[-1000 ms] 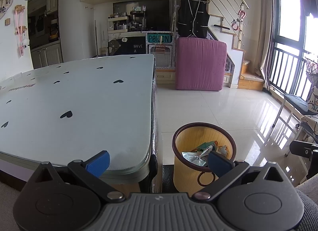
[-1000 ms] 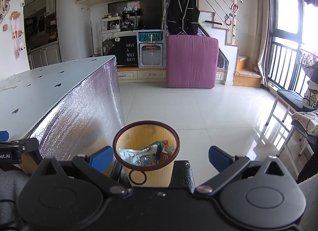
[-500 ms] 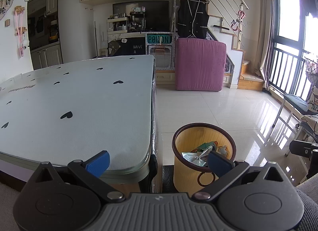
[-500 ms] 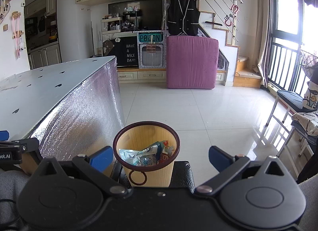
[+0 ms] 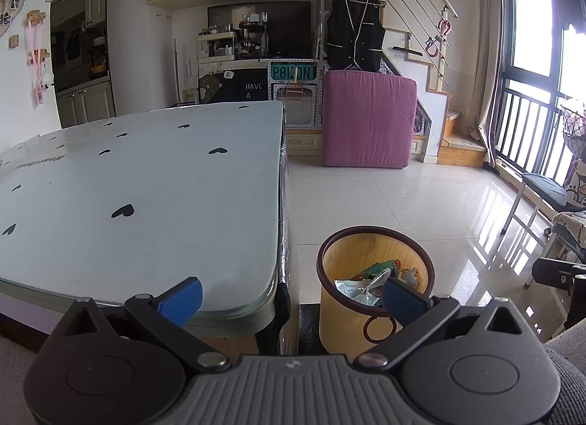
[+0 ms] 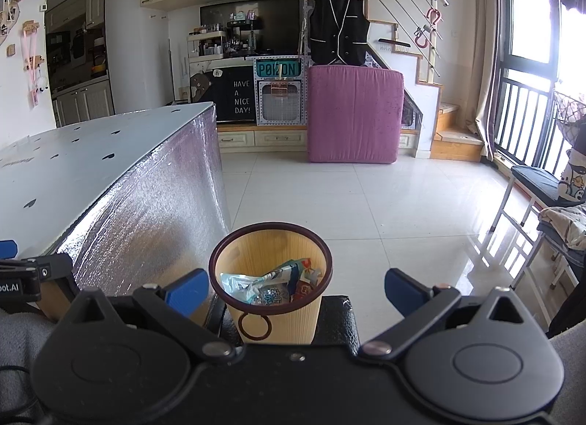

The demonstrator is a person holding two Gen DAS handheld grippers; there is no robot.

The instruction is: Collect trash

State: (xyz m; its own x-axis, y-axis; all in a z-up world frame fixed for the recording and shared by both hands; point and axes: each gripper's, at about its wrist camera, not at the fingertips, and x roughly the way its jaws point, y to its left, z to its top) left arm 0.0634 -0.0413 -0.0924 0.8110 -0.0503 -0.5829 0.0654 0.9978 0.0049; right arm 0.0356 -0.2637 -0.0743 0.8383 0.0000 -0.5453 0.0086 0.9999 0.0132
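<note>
A yellow waste bin (image 5: 348, 311) with a dark rim stands on the floor beside the table's near right corner. Crumpled wrappers (image 5: 360, 284) lie inside it. In the right wrist view the same bin (image 6: 273, 309) sits straight ahead, with wrappers (image 6: 271, 284) showing through its mouth. My left gripper (image 5: 291, 295) is open, one blue pad over the table edge, the other in front of the bin. My right gripper (image 6: 293, 287) is open too, its pads either side of the bin, holding nothing. The bin's base is hidden behind both gripper bodies.
A white table (image 5: 128, 183) with black heart marks fills the left; its side (image 6: 157, 205) is wrapped in silvery foil. A pink mattress (image 5: 368, 119) leans at the far wall by the stairs. A chair (image 6: 531, 194) and railing stand at right. Glossy tiled floor (image 6: 366, 201) lies ahead.
</note>
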